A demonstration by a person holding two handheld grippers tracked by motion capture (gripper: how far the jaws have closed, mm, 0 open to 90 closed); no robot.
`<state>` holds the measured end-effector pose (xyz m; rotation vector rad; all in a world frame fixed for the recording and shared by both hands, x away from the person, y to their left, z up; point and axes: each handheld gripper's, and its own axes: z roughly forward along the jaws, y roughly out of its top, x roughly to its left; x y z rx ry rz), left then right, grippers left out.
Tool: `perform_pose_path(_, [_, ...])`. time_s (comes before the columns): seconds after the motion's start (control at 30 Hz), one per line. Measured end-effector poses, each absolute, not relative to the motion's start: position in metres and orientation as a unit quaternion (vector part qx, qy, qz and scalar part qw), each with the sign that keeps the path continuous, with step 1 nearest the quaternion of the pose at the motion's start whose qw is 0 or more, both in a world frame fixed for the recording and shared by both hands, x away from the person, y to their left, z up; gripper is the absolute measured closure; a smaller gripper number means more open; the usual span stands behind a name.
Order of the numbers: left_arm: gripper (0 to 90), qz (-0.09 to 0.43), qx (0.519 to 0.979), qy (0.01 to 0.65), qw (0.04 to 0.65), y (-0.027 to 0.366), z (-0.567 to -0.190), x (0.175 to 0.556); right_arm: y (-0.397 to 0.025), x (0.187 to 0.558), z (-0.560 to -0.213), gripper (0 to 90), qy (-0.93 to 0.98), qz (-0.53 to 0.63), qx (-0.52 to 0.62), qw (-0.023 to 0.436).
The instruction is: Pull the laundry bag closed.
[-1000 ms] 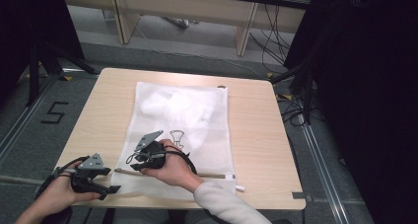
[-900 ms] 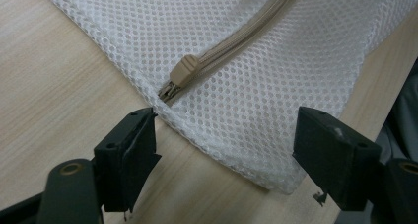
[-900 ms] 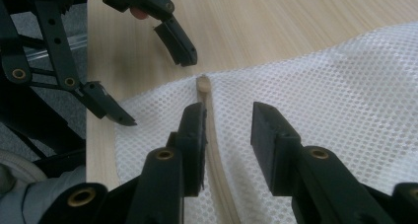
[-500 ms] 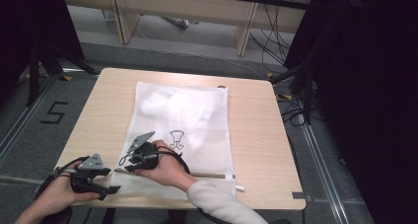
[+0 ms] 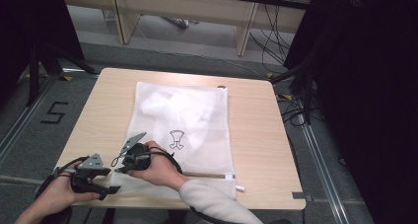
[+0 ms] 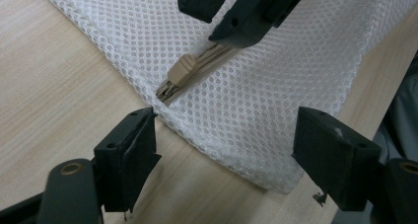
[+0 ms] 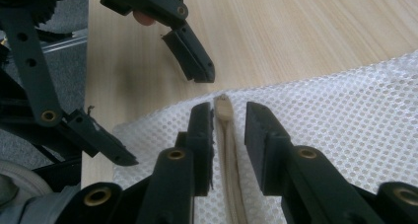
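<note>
Resting at the near left corner of the table [image 5: 256,135], the left hand-held gripper [image 5: 109,180] is held in the person's left hand [image 5: 59,197]. Its jaws stand wide apart in the left gripper view, one on bare wood just beside the bag's edge, the other over the near corner of the mesh, and nothing is between them.

Just to the right lies the white mesh laundry bag [image 5: 197,135], spread flat across the middle of the table from the near edge towards the far side. A white bundle [image 5: 172,105] shows through the mesh in the far half, and a small dark printed mark [image 5: 176,138] sits near the bag's middle. Along the near side runs a beige zipper [image 5: 207,175]. Its slider [image 6: 181,72] sits at the left end of the track, close to the bag's left edge.

Farther right, the right hand-held gripper [image 5: 129,160] is held in the person's right hand [image 5: 155,167], the white sleeve [image 5: 217,204] coming in from the near edge. In the right gripper view its jaws are narrowly parted, one on each side of the zipper tape, with the slider [image 7: 223,107] just beyond their tips. They straddle the tape, a thin gap on either side, not clamped on it.
</note>
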<state>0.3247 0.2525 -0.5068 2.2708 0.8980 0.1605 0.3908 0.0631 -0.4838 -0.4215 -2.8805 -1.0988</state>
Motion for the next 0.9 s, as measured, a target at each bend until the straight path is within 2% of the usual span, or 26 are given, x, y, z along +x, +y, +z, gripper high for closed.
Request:
perform_pose_path(0.47, [23.8,0.056,0.878,0.336,0.337,0.254,-0.506,0.325,0.078,0.393,-0.492,75.7,-0.927,-0.348,-0.135,0.023])
perform_pose_path(0.73, [23.7,0.054,0.878,0.334,0.337,0.254,-0.506,0.326,0.08,0.394,-0.497,80.8,-0.933,-0.334,-0.133,0.025])
perform_pose_path(0.9, [24.0,0.045,0.871,0.352,0.339,0.254,-0.507,0.325,0.079,0.392,-0.495,81.4,-0.931,-0.341,-0.13,0.02])
